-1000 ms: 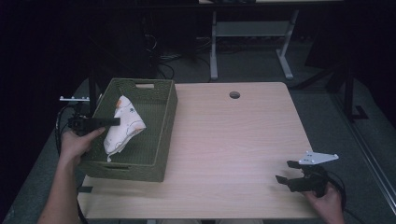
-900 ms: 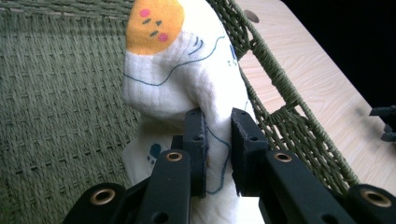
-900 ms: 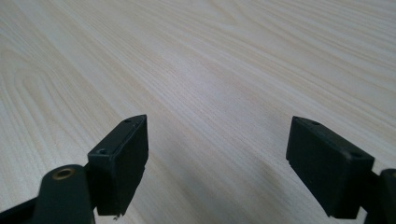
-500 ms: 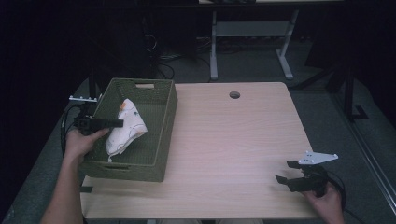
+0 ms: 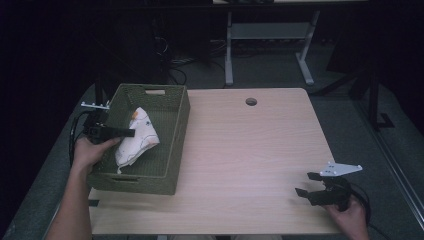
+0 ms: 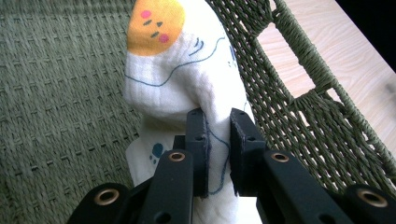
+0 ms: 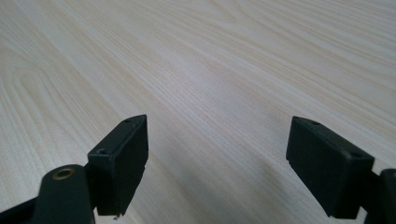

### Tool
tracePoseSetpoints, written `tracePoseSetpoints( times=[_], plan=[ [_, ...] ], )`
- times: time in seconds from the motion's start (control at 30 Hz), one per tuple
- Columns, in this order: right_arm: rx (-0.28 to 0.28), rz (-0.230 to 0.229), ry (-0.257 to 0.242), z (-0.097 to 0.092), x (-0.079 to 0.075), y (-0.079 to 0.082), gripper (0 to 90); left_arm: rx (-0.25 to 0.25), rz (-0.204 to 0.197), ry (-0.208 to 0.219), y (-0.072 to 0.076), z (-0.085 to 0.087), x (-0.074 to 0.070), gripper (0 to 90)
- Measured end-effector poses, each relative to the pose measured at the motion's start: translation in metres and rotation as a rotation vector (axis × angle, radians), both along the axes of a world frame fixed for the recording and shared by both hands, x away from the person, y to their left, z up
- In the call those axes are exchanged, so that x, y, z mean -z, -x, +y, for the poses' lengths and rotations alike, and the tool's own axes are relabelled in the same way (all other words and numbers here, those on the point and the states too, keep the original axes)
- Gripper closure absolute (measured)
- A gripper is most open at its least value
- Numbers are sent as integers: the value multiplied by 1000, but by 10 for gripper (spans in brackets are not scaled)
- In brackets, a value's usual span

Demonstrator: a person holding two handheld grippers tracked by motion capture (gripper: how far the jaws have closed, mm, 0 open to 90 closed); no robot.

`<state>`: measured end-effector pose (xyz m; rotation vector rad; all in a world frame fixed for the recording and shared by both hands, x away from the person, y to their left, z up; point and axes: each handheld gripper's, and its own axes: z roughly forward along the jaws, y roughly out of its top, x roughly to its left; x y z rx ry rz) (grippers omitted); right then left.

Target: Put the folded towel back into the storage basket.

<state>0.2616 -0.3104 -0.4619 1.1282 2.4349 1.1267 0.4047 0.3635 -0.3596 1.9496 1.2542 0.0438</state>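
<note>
A white cloth (image 5: 138, 138) with blue line drawings and an orange face patch (image 6: 155, 23) lies bunched in the green woven basket (image 5: 177, 150) at the table's left. My left gripper (image 5: 131, 133) reaches over the basket's left wall and is shut on a fold of the cloth (image 6: 173, 79); its two jaws (image 6: 217, 116) pinch the fabric close together. My right gripper (image 5: 304, 184) rests low over the bare table near the front right corner, its jaws (image 7: 217, 144) wide open with nothing between them.
The light wooden table (image 5: 250, 150) has a round cable hole (image 5: 251, 101) near its far edge. The basket has cut-out handles in its end walls (image 6: 299, 70). Dark floor, cables and a desk frame (image 5: 270, 35) lie beyond the table.
The left hand has shifted only slightly at the basket, and the cloth has bunched up a little more in its grip. The right gripper has not moved.
</note>
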Motion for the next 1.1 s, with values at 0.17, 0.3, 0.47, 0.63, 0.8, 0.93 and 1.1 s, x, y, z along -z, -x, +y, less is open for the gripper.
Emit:
tracePoseSetpoints(
  times=[0.17,0.3,0.47,0.63,0.8,0.93,1.1],
  plan=[
    [4,4,1,0,1,0,206,35,-2,-16,-3,-2,-2,793],
    [7,6,0,0,1,0,206,80,10,-33,-6,-8,-1,796],
    [10,11,1,0,1,0,206,154,16,-72,-10,-16,0,790],
    [10,10,1,-1,1,0,206,176,19,-74,-12,-20,0,656],
    [10,11,1,0,1,0,206,152,38,-103,-13,-19,2,625],
    [10,10,2,0,1,0,206,153,47,-122,-13,-21,4,605],
    [6,7,2,-1,1,0,206,161,60,-141,-15,-27,8,598]
  ],
)
